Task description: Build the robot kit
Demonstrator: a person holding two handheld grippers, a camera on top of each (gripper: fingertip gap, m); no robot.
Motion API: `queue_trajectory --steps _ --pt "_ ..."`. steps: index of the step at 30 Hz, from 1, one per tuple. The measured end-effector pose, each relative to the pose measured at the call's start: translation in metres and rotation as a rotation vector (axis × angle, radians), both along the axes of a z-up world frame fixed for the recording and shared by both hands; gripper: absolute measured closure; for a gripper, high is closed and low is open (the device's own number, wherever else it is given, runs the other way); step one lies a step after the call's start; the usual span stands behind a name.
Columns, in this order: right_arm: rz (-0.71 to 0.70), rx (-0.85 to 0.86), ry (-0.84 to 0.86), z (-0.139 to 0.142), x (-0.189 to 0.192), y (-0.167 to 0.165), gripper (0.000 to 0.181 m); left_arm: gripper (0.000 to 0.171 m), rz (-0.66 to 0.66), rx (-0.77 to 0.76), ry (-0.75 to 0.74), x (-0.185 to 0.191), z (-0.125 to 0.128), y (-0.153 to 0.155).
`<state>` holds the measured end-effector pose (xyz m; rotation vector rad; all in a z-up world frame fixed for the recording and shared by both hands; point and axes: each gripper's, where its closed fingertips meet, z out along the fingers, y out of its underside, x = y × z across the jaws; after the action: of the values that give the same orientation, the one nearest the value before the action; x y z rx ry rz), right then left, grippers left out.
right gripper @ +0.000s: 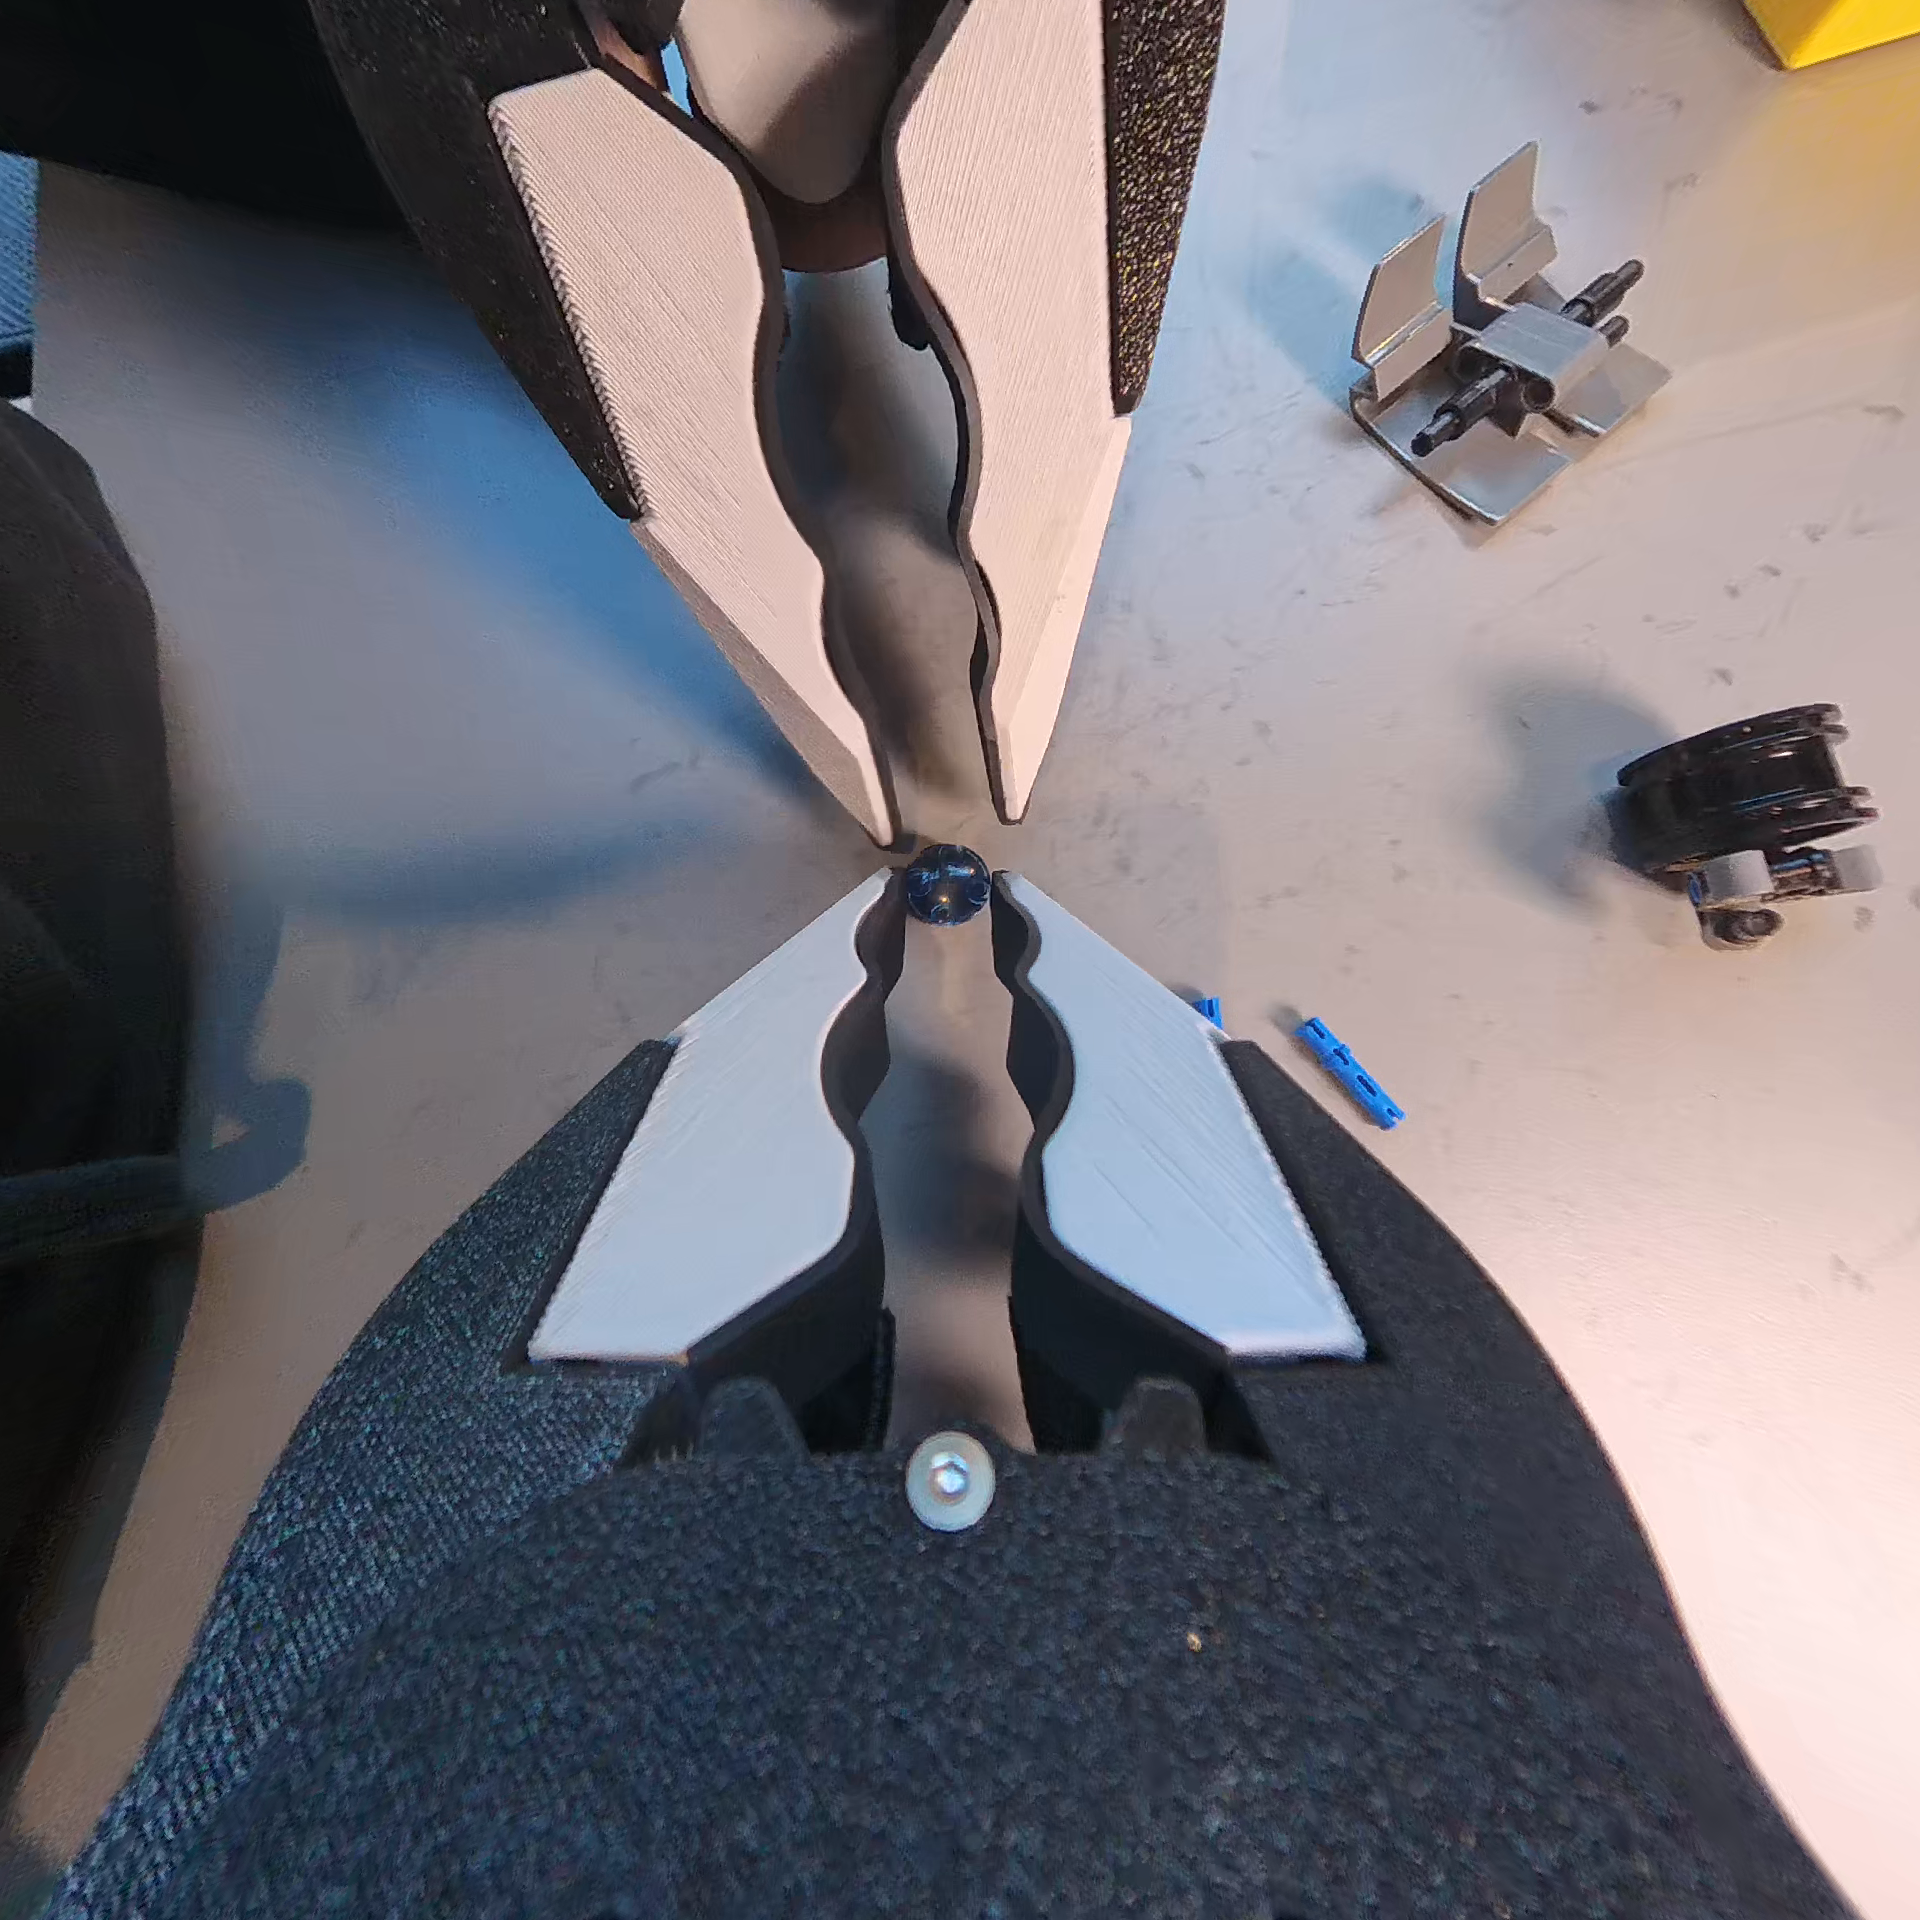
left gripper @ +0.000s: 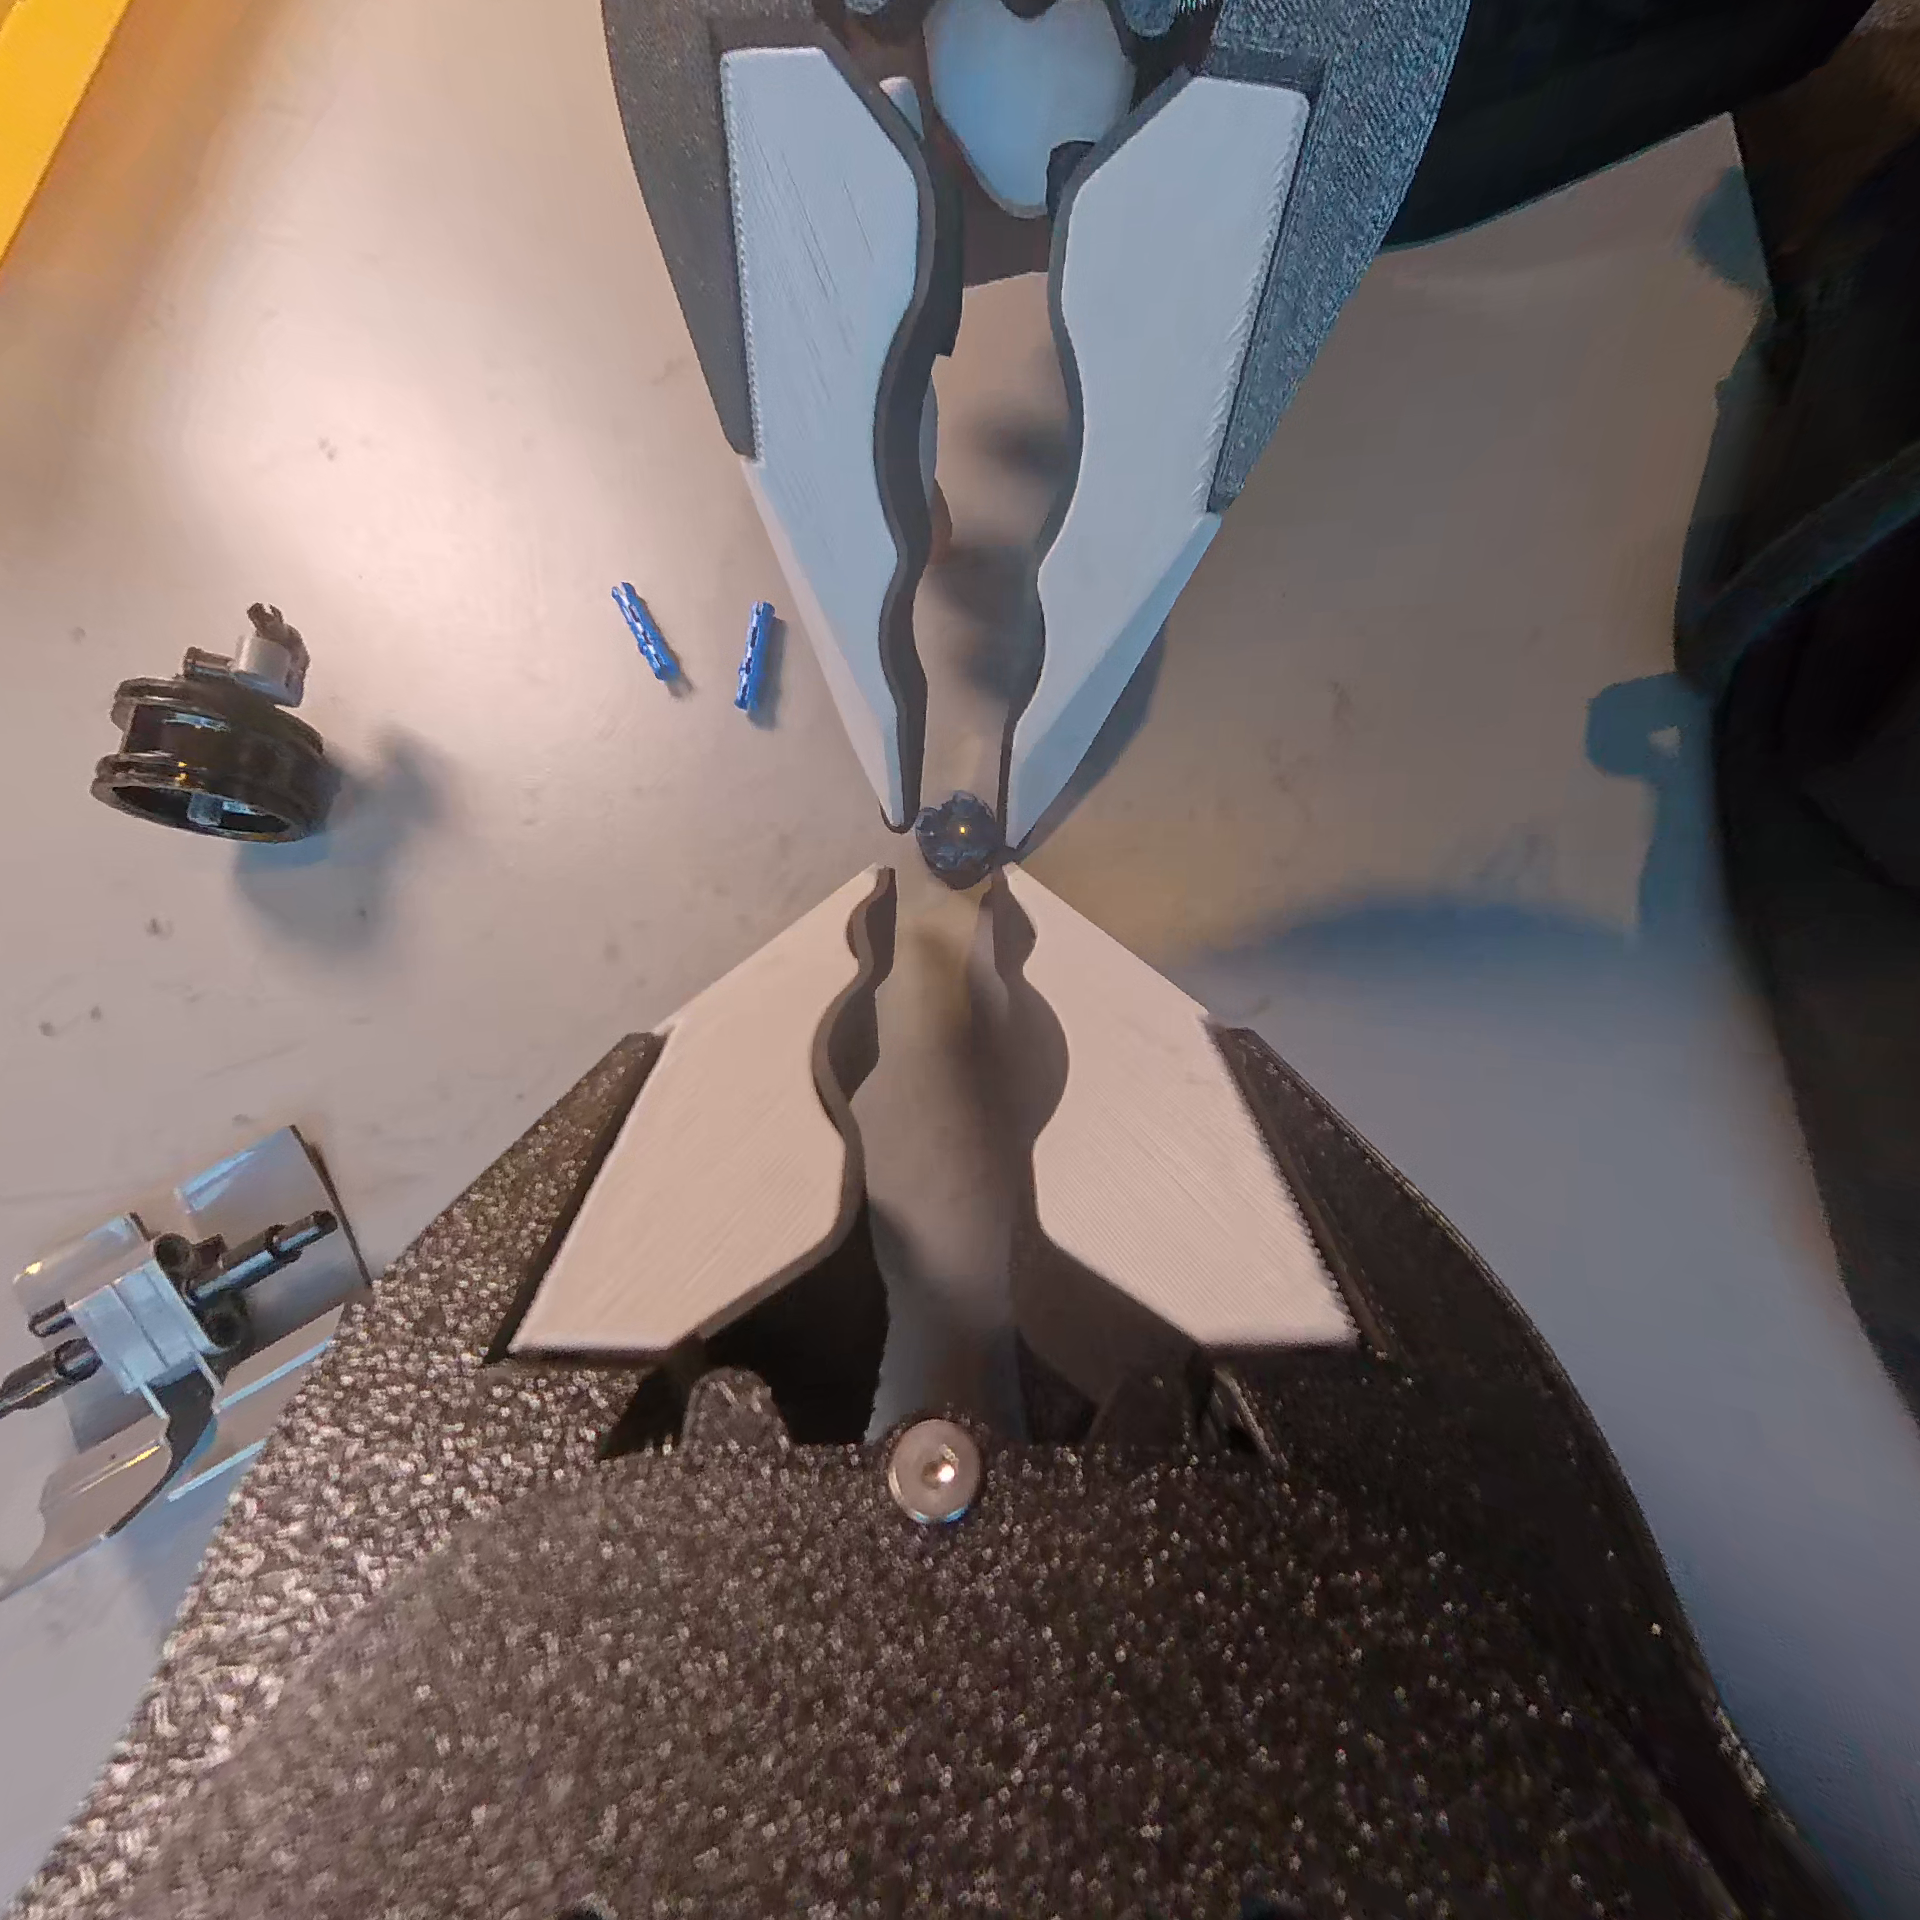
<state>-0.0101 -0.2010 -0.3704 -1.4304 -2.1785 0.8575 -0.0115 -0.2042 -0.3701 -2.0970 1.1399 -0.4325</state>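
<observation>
Tool [right gripper: 943, 883] tips crowd half-hidden dark piece [right gripper: 941, 884].

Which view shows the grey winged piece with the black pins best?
The right wrist view: the grey winged piece lies whole on the table, both black pins visible. In the left wrist view the piece sits at the frame edge, partly cut off and beside the left gripper's body.

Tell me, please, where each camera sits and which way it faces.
Left wrist view: on the left gripper, looking along its parted fingers down at the table; the right gripper enters opposite, from the top.
Right wrist view: on the right gripper, looking the opposite way; its own fingers pinch a dark blue piece.
Shared: that piece, the black wheel, the grey assembly, the blue pins.
</observation>
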Motion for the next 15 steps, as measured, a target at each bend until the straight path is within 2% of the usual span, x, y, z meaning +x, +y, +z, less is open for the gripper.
queue_trajectory --steps 15 --pt "0.023 0.008 -0.023 -0.0027 0.0001 -0.0021 0.16 0.156 0.003 0.001 0.024 -0.0072 0.0002 -0.0005"
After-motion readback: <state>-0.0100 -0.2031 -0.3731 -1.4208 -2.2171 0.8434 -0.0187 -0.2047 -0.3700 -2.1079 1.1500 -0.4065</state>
